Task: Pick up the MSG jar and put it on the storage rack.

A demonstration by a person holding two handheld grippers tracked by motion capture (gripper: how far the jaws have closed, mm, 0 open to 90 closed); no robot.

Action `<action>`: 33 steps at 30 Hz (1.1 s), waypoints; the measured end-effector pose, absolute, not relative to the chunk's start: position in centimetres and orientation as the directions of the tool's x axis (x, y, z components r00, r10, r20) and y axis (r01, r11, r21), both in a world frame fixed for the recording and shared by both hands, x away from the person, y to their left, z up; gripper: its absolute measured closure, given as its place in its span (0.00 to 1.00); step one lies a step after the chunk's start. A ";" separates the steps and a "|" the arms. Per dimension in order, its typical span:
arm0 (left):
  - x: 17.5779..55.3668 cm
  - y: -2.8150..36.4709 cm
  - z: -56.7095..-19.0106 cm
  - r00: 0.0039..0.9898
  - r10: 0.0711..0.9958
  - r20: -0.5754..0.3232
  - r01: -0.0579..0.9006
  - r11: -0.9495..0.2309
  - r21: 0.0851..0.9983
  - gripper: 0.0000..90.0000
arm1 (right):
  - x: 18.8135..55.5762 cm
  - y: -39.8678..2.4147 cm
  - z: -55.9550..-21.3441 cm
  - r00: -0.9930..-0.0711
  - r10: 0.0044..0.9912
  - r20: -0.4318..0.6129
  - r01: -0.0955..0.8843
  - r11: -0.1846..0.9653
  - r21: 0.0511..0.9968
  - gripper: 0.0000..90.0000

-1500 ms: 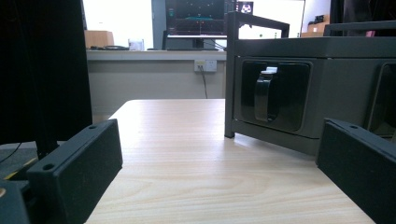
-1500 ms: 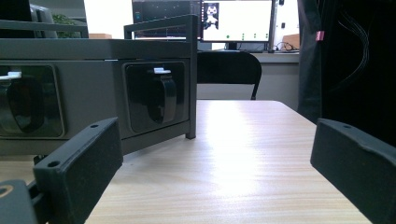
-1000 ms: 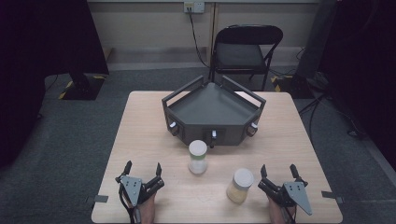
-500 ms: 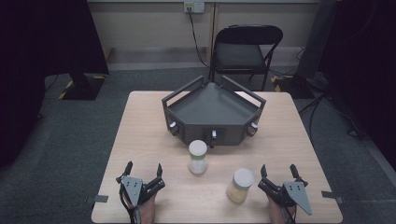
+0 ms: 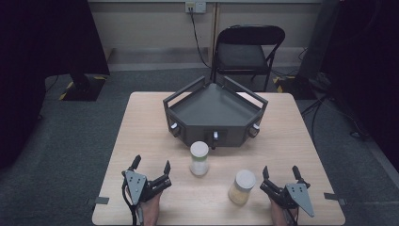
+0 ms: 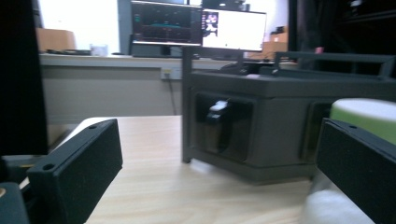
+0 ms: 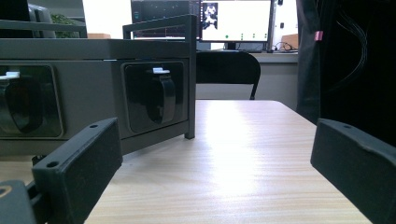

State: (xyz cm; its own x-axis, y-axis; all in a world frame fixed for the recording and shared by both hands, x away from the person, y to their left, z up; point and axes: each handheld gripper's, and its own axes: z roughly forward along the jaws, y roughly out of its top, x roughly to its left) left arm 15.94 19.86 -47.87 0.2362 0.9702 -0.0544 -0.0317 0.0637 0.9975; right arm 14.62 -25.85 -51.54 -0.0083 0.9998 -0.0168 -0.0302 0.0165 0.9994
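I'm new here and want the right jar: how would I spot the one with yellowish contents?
Start at the dark grey tray mid-table. Two white-lidded jars stand before it. The yellowish jar is the nearer one, beside the right gripper; the other jar holds white contents.
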 end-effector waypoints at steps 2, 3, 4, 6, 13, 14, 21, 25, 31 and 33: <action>16.1 19.8 -47.6 0.246 0.968 -0.053 -0.029 0.062 0.998 0.00 | 14.6 -25.8 -51.5 -0.008 1.000 -0.017 -0.030 0.017 0.999 0.01; 16.3 19.6 -47.3 0.257 0.965 -0.051 -0.030 0.061 0.998 0.00 | 14.6 -25.8 -51.5 -0.008 1.000 -0.017 -0.030 0.017 0.999 0.01; 16.3 19.6 -47.3 0.257 0.965 -0.051 -0.030 0.061 0.998 0.00 | 14.6 -25.8 -51.5 -0.008 1.000 -0.017 -0.030 0.017 0.999 0.01; 16.6 19.4 -46.8 0.277 0.960 -0.050 -0.027 0.060 0.998 0.00 | 14.6 -25.8 -51.5 -0.007 1.000 -0.017 -0.030 0.017 0.999 0.01; 17.3 18.7 -45.9 0.320 0.947 -0.030 -0.025 0.040 0.999 0.00 | 14.6 -25.8 -51.5 -0.007 1.000 -0.017 -0.030 0.017 0.999 0.01; 17.7 18.6 -45.5 0.341 0.939 -0.041 -0.028 0.054 0.998 0.00 | 14.6 -25.8 -51.5 -0.007 1.000 -0.017 -0.030 0.017 0.999 0.01; 18.4 17.4 -44.5 0.377 0.926 -0.014 -0.030 0.027 0.999 0.01 | 14.6 -25.8 -51.5 -0.006 1.000 -0.017 -0.030 0.017 0.999 0.01; 19.0 16.7 -44.2 0.397 0.918 -0.015 -0.018 0.024 1.000 0.01 | 14.6 -25.8 -51.5 -0.006 1.000 -0.017 -0.030 0.017 0.999 0.01; 19.9 16.1 -44.2 0.425 0.905 -0.022 -0.007 0.027 1.000 0.02 | 14.6 -25.8 -51.5 -0.003 1.000 -0.018 -0.030 0.018 0.999 0.01; 20.3 15.9 -44.3 0.438 0.899 -0.033 0.004 0.034 0.999 0.02 | 14.6 -25.8 -51.5 -0.003 1.000 -0.018 -0.030 0.018 0.999 0.01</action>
State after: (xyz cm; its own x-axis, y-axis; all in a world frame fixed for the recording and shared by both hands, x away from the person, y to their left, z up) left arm 20.34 15.93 -44.30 0.4377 0.8985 -0.0325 0.0036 0.0345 0.9994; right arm 14.62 -25.76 -51.54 -0.0033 0.9998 -0.0181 -0.0302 0.0179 0.9994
